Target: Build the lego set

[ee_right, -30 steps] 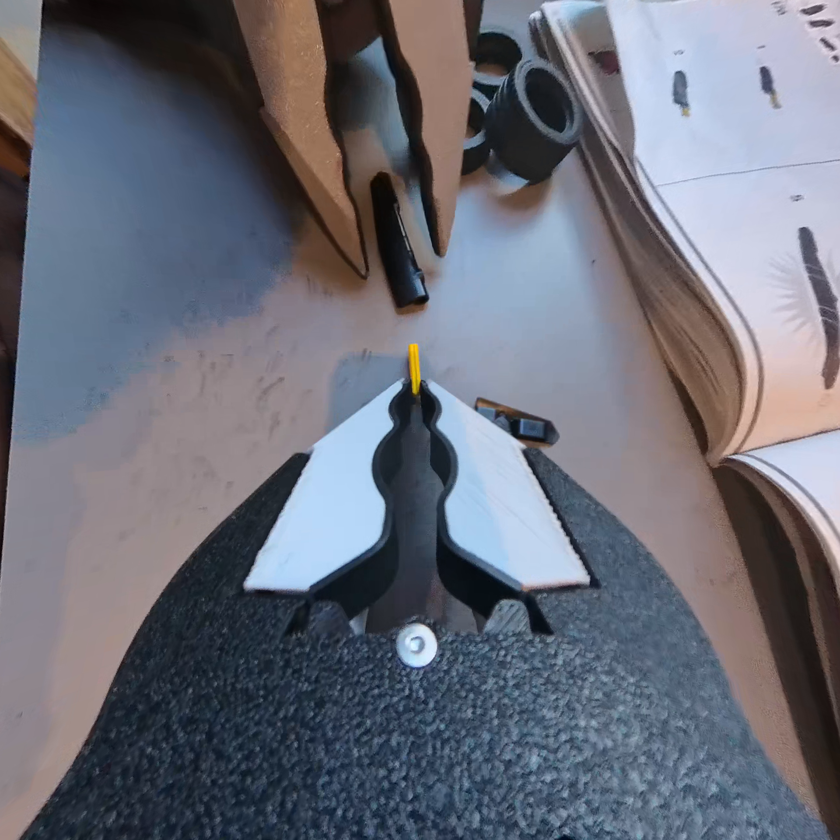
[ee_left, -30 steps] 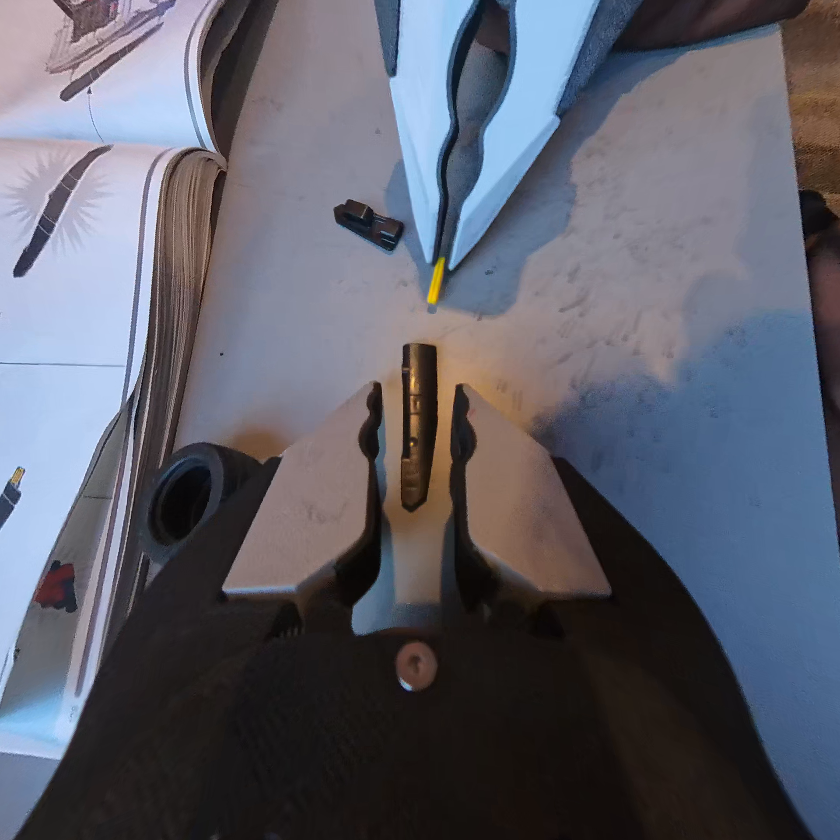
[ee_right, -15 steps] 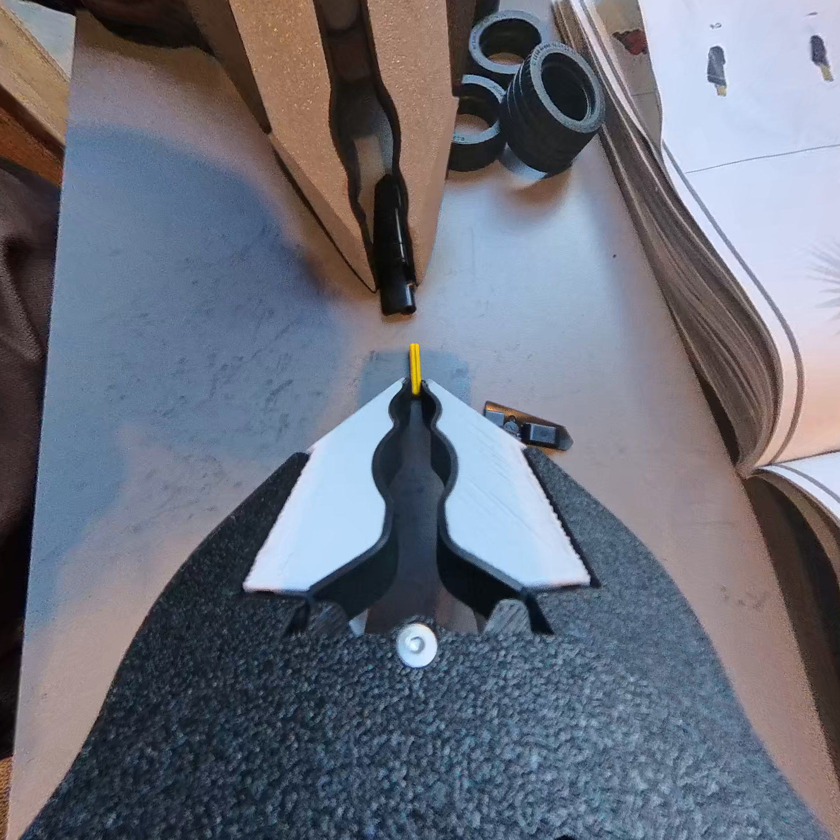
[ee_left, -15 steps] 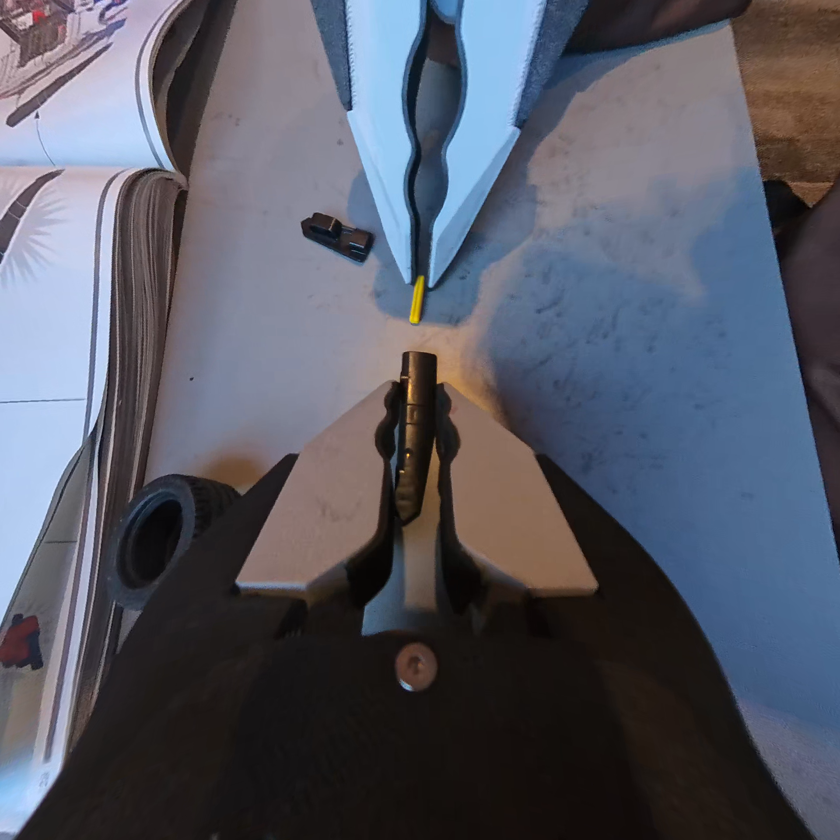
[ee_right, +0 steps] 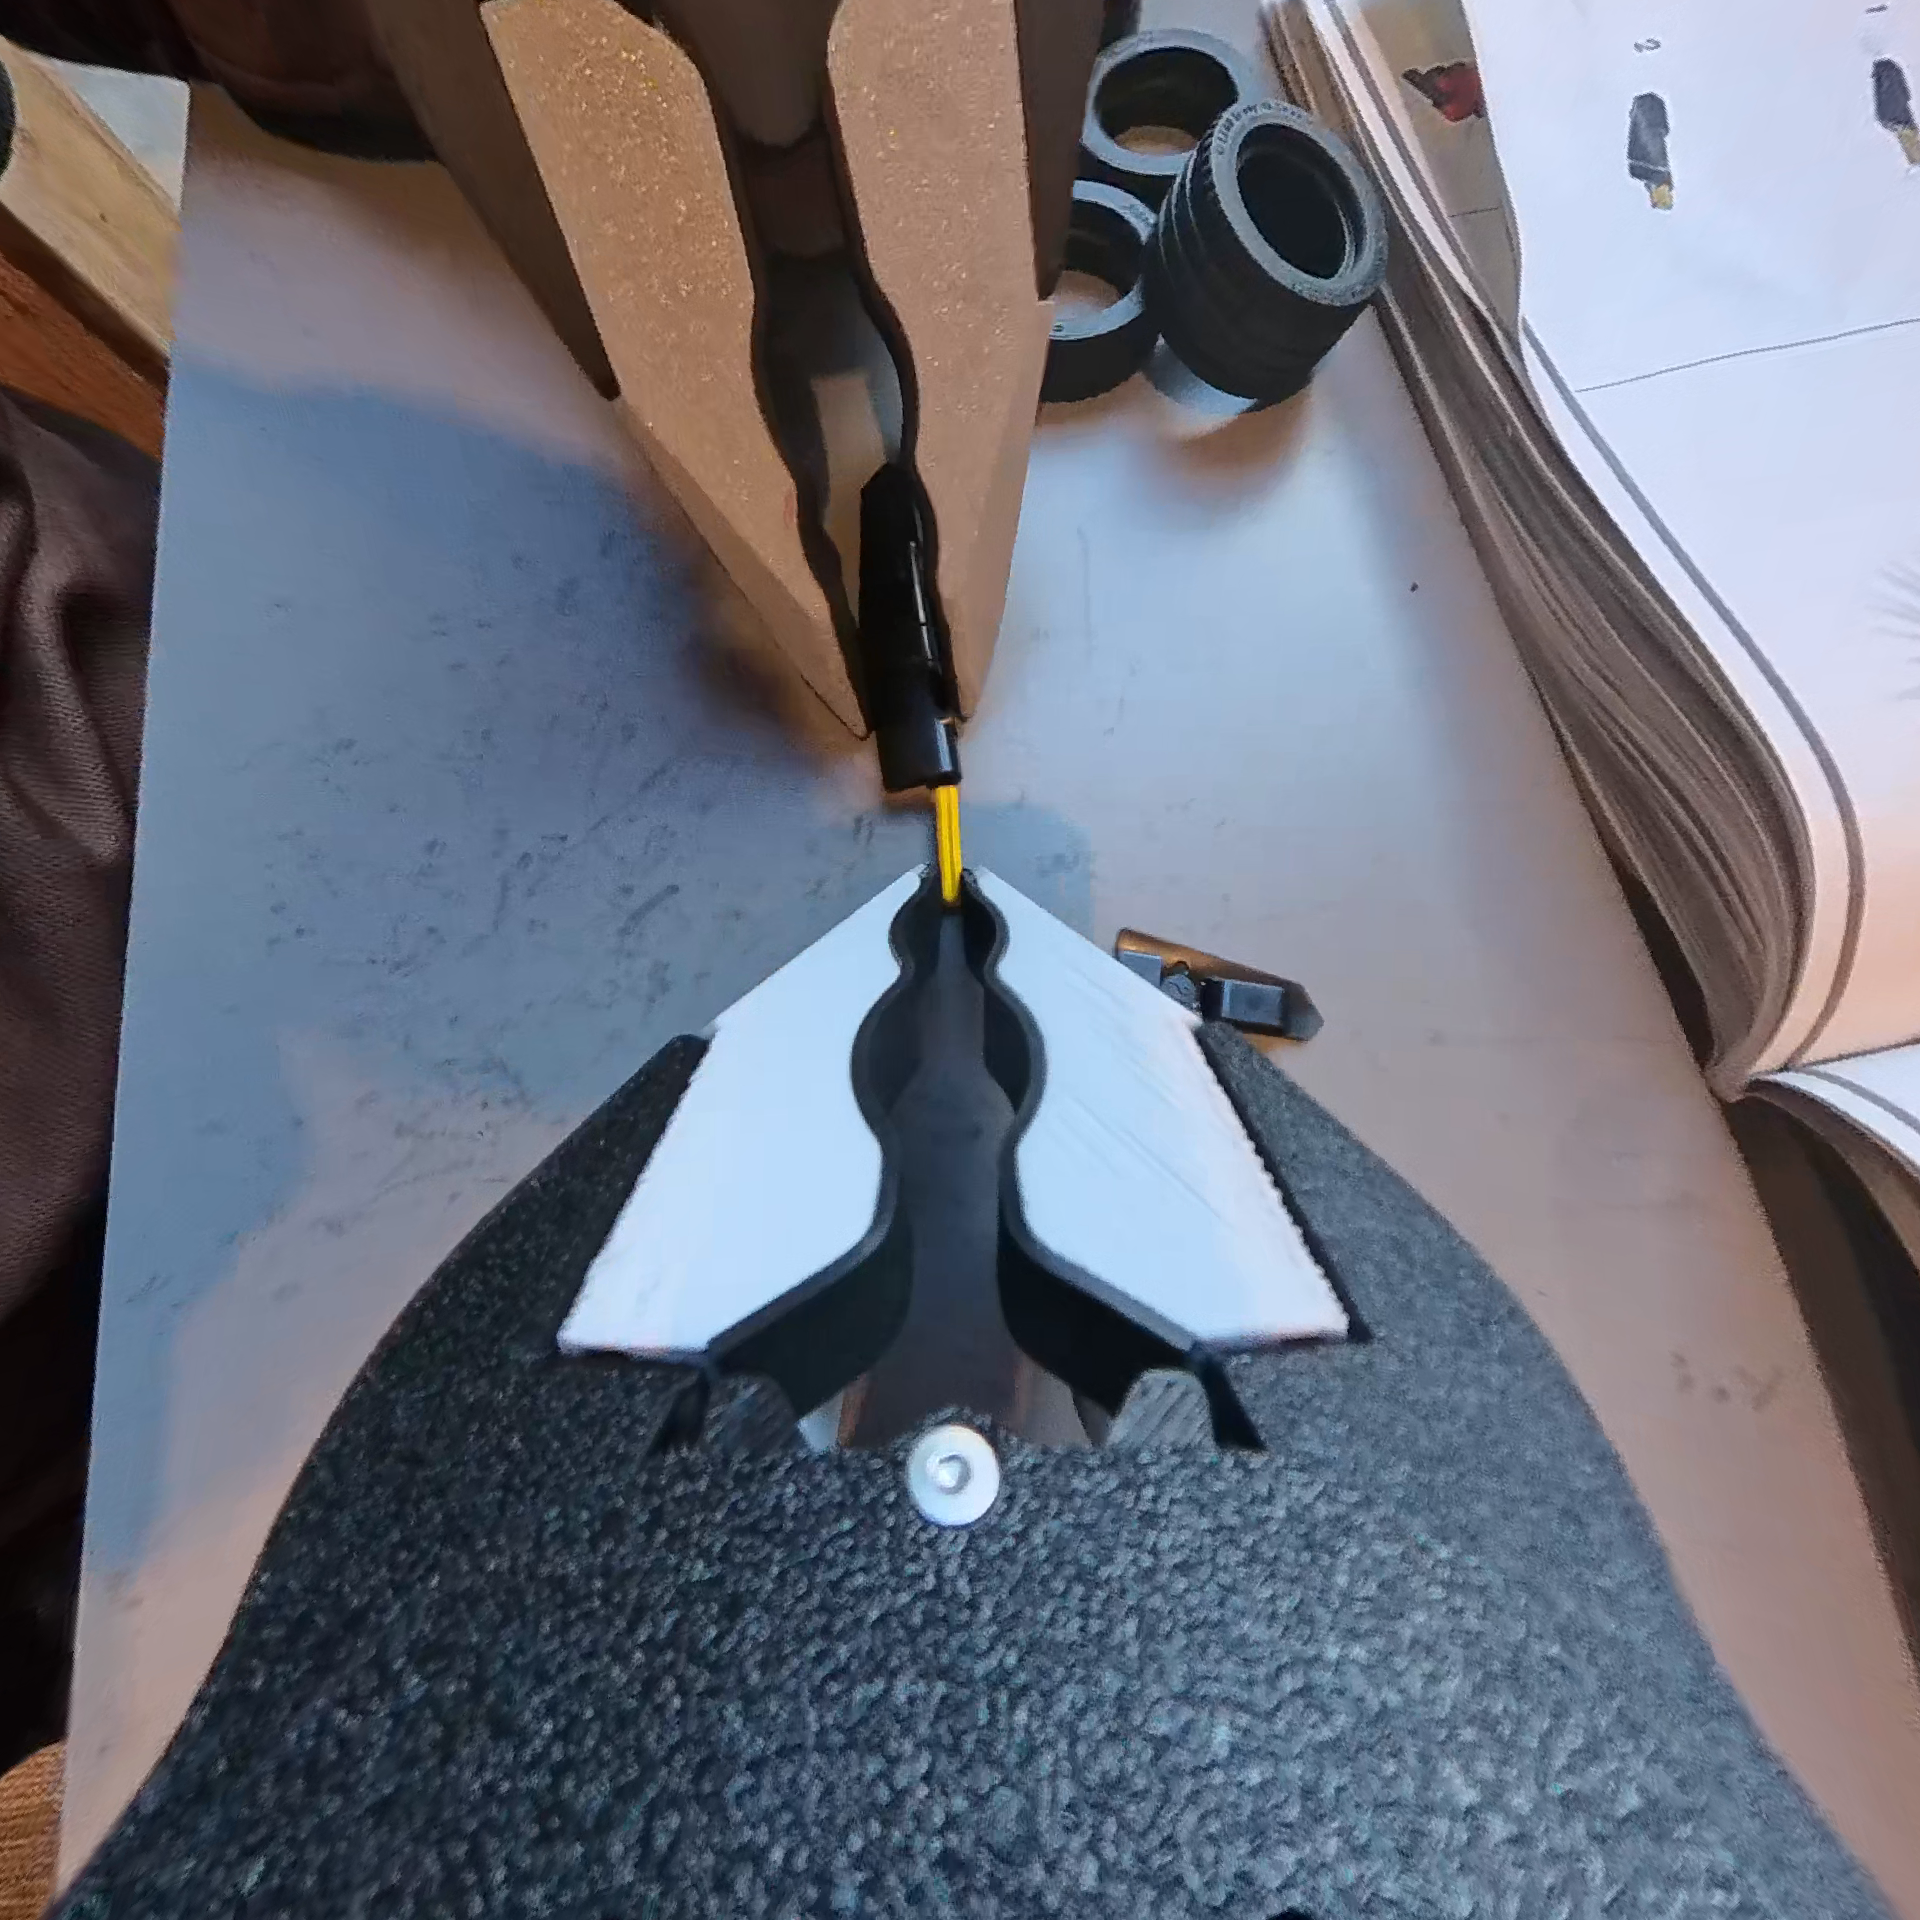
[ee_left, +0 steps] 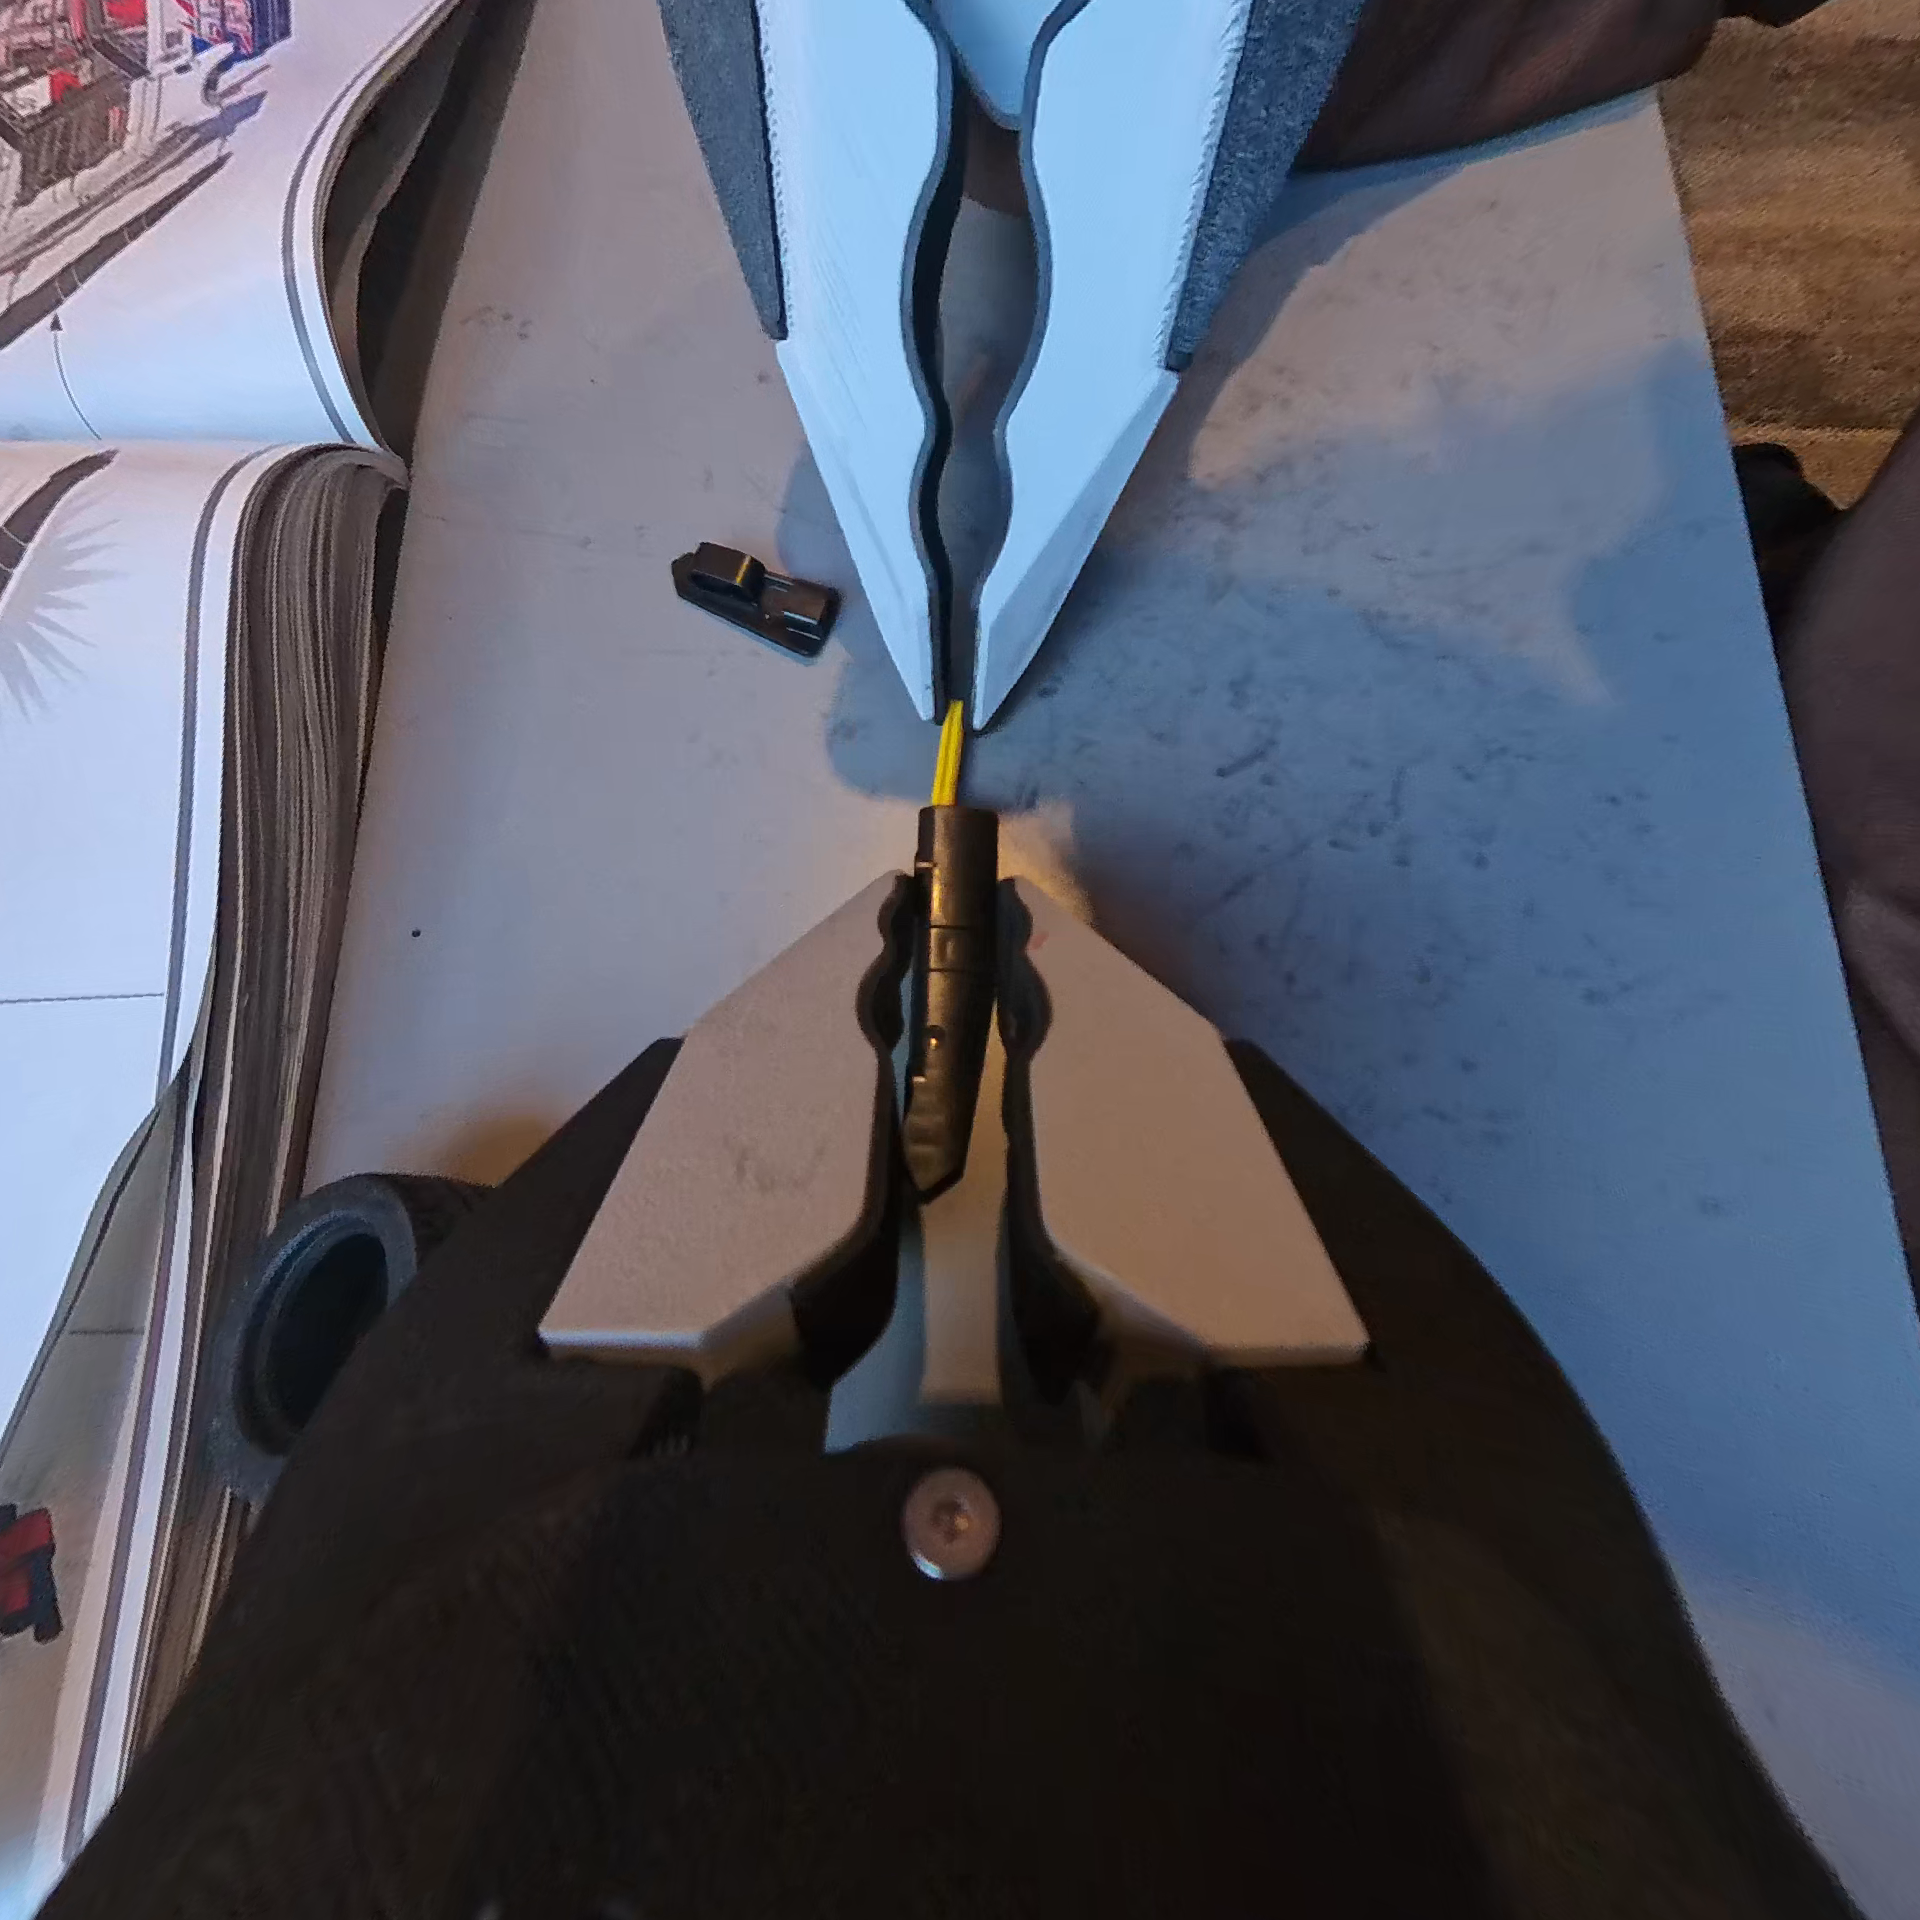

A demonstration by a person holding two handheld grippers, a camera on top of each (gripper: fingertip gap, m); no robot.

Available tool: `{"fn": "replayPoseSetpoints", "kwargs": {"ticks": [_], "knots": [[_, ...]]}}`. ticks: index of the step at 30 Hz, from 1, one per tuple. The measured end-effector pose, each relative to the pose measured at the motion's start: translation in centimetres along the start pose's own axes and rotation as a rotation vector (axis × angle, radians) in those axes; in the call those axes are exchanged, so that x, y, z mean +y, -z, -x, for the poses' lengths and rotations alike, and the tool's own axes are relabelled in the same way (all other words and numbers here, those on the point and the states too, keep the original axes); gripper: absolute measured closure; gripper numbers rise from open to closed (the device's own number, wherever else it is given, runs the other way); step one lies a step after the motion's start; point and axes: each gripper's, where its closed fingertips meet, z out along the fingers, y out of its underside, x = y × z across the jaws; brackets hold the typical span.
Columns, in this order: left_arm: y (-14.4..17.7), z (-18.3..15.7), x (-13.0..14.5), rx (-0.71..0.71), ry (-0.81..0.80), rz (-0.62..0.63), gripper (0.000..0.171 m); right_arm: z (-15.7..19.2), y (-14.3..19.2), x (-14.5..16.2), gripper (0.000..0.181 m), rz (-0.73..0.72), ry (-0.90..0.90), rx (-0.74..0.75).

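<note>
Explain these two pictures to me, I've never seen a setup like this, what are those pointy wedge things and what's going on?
The wedges are two-finger grippers, one held in each of a person's hands. Each picture comes from a camera on one gripper, looking along its fingers, so each view also shows the other gripper opposite. The left gripper is shut on a black tube piece. The right gripper is shut on a thin yellow rod, whose tip meets the tube's open end. On the grey table lie a small black piece, some black tyres and an open instruction booklet.
</note>
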Motion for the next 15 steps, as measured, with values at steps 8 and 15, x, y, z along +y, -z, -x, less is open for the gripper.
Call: {"fn": "replayPoseSetpoints", "kwargs": {"ticks": [8, 15], "knots": [[0.15, -0.22, 0.07, 0.008, 0.003, -0.002, 0.151, 0.06, 0.45, -0.25, 0.179, -0.032, -0.056, -0.040], [0.64, -0.40, -0.32, 0.049, 0.026, -0.043, 0.157, 0.31, 0.85, -0.40, 0.179, -0.056, -0.120, -0.100]]}}
